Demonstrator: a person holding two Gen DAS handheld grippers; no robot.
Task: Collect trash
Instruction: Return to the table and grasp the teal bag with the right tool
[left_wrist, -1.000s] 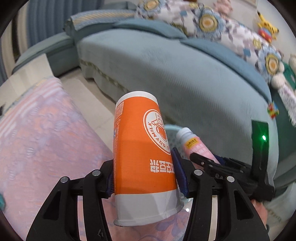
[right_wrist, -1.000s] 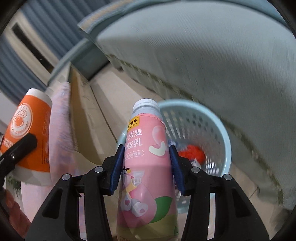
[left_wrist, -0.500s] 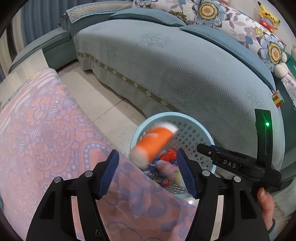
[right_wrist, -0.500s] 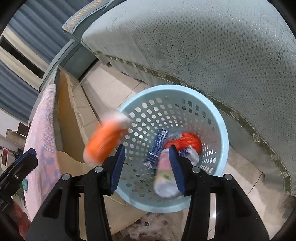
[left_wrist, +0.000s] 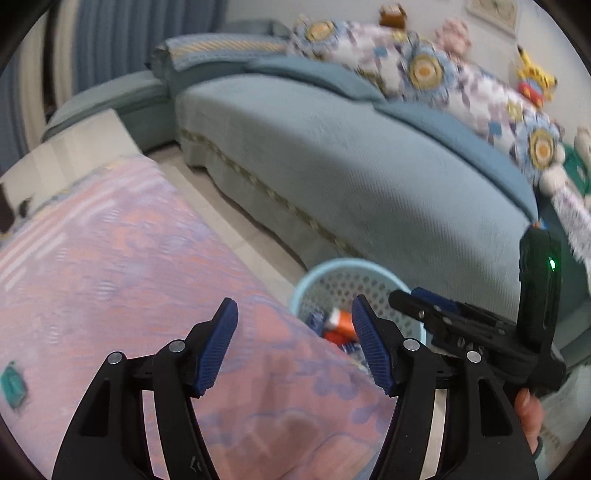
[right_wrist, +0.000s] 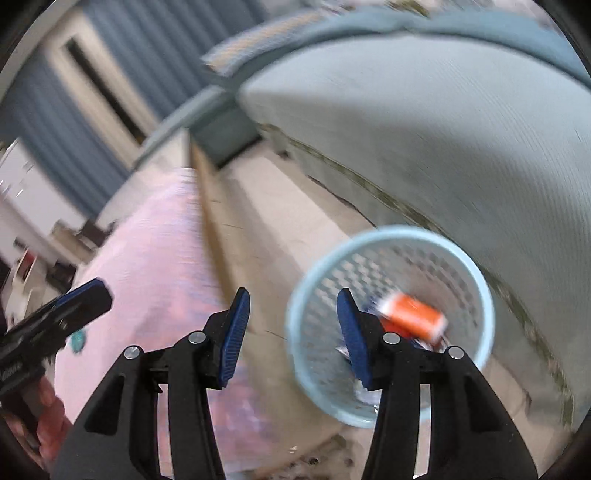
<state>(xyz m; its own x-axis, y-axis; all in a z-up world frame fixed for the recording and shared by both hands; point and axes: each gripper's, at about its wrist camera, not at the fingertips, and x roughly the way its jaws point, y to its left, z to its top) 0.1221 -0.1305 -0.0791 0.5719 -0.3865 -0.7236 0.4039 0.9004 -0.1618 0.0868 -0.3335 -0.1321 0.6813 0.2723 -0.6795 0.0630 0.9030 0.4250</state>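
We see one long blue-green sofa (left_wrist: 369, 192) filling the far side of the room, and in front of it one table (left_wrist: 110, 258) under a pink patterned cloth, with a strip of pale floor (right_wrist: 280, 221) between them. On that floor, close against the sofa's base and just past the table's edge, stands one light blue basket (right_wrist: 476, 291) with a perforated wall. Inside it lies one orange cup (right_wrist: 413, 317) on its side, its long axis roughly level across the basket, on top of other trash too blurred for us to count, a red scrap and something blue among it. We have two claws. The left claw (left_wrist: 295, 347) has just been opening and now stands released, nothing between its blue pads; it hangs over the table's corner with the basket ahead and below it. The right claw (right_wrist: 291, 336) is also spread apart and empty, and the basket lies below and to its right. We judge both drops done, so the coming move turns on the table, not the basket: one small teal thing (left_wrist: 13, 386) lies on the cloth, well off to the left of the left claw. That hand is the nearer one. We cannot tell what the teal thing is, or its axis.
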